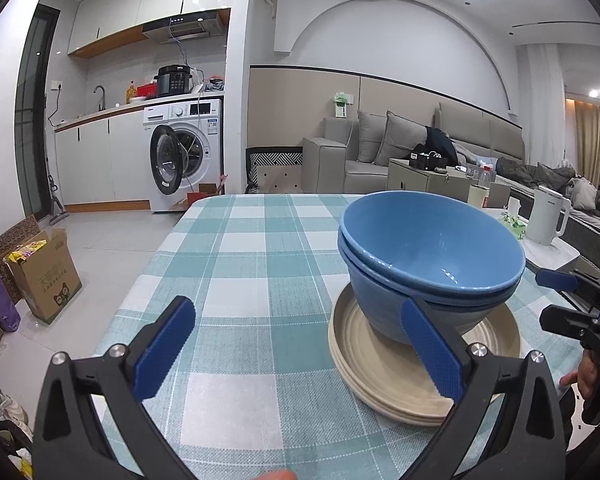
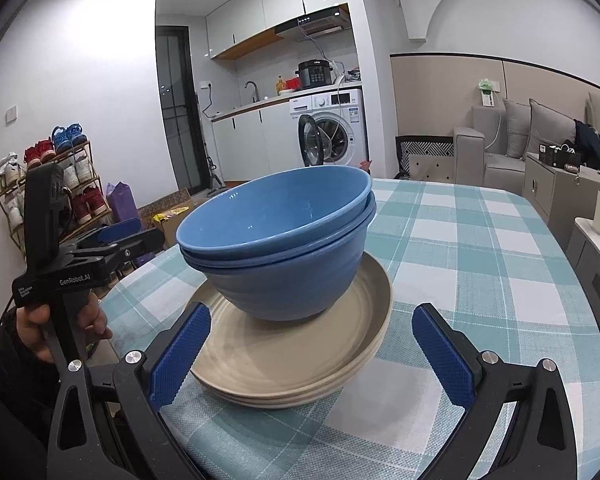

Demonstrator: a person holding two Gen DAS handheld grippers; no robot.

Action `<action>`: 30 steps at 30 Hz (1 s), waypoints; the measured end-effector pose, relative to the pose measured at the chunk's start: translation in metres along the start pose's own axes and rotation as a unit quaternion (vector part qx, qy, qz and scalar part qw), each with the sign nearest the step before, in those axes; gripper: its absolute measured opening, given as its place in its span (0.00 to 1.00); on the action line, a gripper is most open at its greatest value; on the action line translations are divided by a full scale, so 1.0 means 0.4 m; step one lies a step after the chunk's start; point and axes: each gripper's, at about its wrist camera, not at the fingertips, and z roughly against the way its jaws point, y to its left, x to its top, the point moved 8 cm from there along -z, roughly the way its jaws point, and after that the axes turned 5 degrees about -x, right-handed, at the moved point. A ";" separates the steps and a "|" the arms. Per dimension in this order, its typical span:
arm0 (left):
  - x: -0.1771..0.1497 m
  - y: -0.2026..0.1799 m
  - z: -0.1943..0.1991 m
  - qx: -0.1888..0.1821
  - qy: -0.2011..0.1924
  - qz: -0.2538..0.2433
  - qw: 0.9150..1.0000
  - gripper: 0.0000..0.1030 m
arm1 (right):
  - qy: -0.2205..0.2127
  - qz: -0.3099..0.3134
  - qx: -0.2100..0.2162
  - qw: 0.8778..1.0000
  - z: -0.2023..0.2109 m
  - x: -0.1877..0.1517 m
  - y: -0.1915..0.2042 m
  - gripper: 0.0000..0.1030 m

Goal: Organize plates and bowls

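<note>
White walls, grey tile floor [image 1: 112, 240]. Kitchenette at back: white cabinets, range hood [image 1: 182, 28], washing machine [image 1: 184, 152] with door open. Grey sofa [image 1: 380, 148] right, shoe rack [image 2: 52, 184] left. Recessed ceiling lights on. Tabletop [image 1: 240, 264] under teal check cloth.

I see the table [image 2: 480, 264], under a teal checked cloth, carrying stacked beige plates [image 2: 296, 364] at frame centre.

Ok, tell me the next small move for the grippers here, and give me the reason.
Probably ease both grippers back from the table. The two blue bowls already sit nested on the stacked beige plates, and the left gripper and right gripper are both open, holding nothing. Nothing else to sort shows on the checked tablecloth, so the stack looks done.
</note>
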 end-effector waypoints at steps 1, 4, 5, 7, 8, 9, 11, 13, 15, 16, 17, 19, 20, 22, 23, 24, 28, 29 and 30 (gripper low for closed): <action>-0.003 0.000 0.000 0.001 0.000 -0.001 1.000 1.00 | -0.002 0.000 -0.001 1.000 0.002 -0.002 0.000 1.00; -0.009 -0.002 0.000 0.000 -0.002 -0.003 1.000 1.00 | -0.009 -0.002 0.003 1.000 0.008 -0.008 0.002 1.00; -0.011 -0.002 0.001 -0.001 -0.004 -0.002 1.000 1.00 | -0.011 -0.002 0.002 1.000 0.011 -0.008 0.002 1.00; -0.015 -0.004 0.001 -0.003 -0.008 -0.001 1.000 1.00 | -0.014 0.001 0.002 1.000 0.012 -0.010 0.004 1.00; -0.017 -0.004 0.000 -0.004 -0.009 0.000 1.000 1.00 | -0.014 0.002 0.004 1.000 0.012 -0.012 0.007 1.00; -0.021 -0.006 -0.002 -0.004 -0.011 -0.002 1.000 1.00 | -0.014 0.003 0.005 1.000 0.009 -0.012 0.007 1.00; -0.028 -0.004 -0.006 0.000 -0.011 -0.004 1.000 1.00 | -0.016 0.006 0.007 1.000 0.009 -0.017 0.011 1.00; -0.034 -0.005 -0.009 -0.003 -0.011 -0.004 1.000 1.00 | -0.013 0.007 0.010 1.000 0.006 -0.021 0.015 1.00; -0.041 -0.005 -0.012 -0.004 -0.009 -0.002 1.000 1.00 | -0.010 0.008 0.012 1.000 0.003 -0.026 0.018 1.00; -0.043 -0.005 -0.013 -0.005 -0.008 -0.002 1.000 1.00 | -0.010 0.009 0.013 1.000 0.003 -0.027 0.021 1.00; -0.045 -0.007 -0.014 -0.005 -0.008 -0.003 1.000 1.00 | -0.011 0.009 0.013 1.000 0.004 -0.027 0.023 1.00; -0.045 -0.010 -0.012 -0.005 -0.010 -0.005 1.000 1.00 | -0.013 0.011 0.015 1.000 0.005 -0.026 0.027 1.00; -0.045 -0.012 -0.011 -0.007 -0.011 -0.005 1.000 1.00 | -0.014 0.011 0.015 1.000 0.005 -0.025 0.026 1.00; -0.045 -0.015 -0.011 -0.008 -0.011 -0.007 1.000 1.00 | -0.015 0.012 0.016 1.000 0.007 -0.025 0.027 1.00; -0.045 -0.015 -0.011 -0.007 -0.011 -0.008 1.000 1.00 | -0.016 0.012 0.016 1.000 0.009 -0.024 0.026 1.00; -0.044 -0.015 -0.012 -0.006 -0.011 -0.009 1.000 1.00 | -0.018 0.010 0.016 1.000 0.010 -0.024 0.026 1.00; -0.044 -0.017 -0.013 -0.008 -0.011 -0.008 1.000 1.00 | -0.021 0.008 0.017 1.000 0.012 -0.020 0.025 1.00; -0.044 -0.018 -0.014 -0.007 -0.011 -0.009 1.000 1.00 | -0.021 0.008 0.018 1.000 0.012 -0.021 0.026 1.00; -0.045 -0.018 -0.013 -0.008 -0.011 -0.009 1.000 1.00 | -0.021 0.008 0.016 1.000 0.012 -0.020 0.025 1.00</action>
